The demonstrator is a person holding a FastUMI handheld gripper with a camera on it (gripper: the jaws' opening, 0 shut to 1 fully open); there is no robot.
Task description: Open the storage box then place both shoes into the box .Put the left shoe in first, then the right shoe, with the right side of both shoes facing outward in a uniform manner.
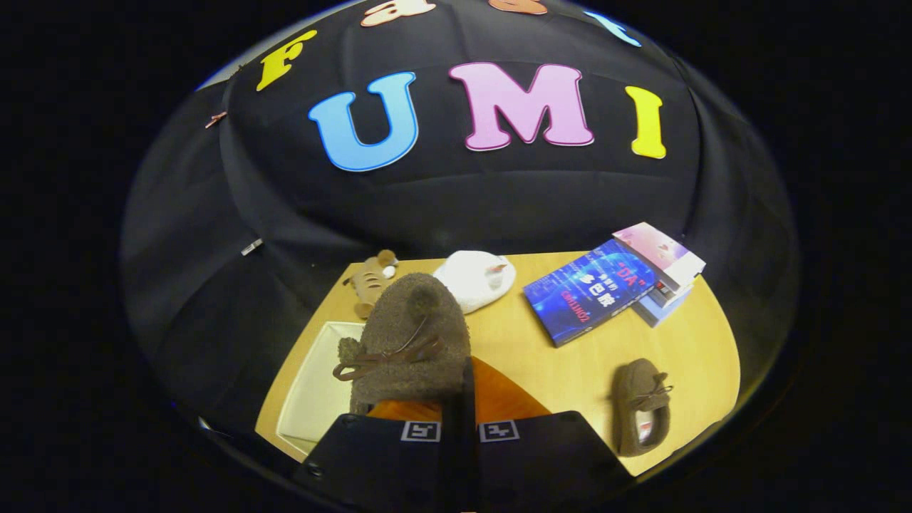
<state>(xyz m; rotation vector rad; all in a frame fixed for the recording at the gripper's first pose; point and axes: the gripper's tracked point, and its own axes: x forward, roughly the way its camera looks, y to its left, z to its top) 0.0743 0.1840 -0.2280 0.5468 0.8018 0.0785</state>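
So on your far left there's the white storage box sitting open on the table, and your jaws are clamped tight on a fuzzy brown shoe held up right over it. Behind are a small plush toy and a white slipper, then some books, and the other brown shoe lies off right

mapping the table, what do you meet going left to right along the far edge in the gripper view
small striped tan plush toy → white fluffy slipper → blue glossy book → pink-topped stack of books. The jaws of the gripper are shut on the brown fuzzy laced shoe.
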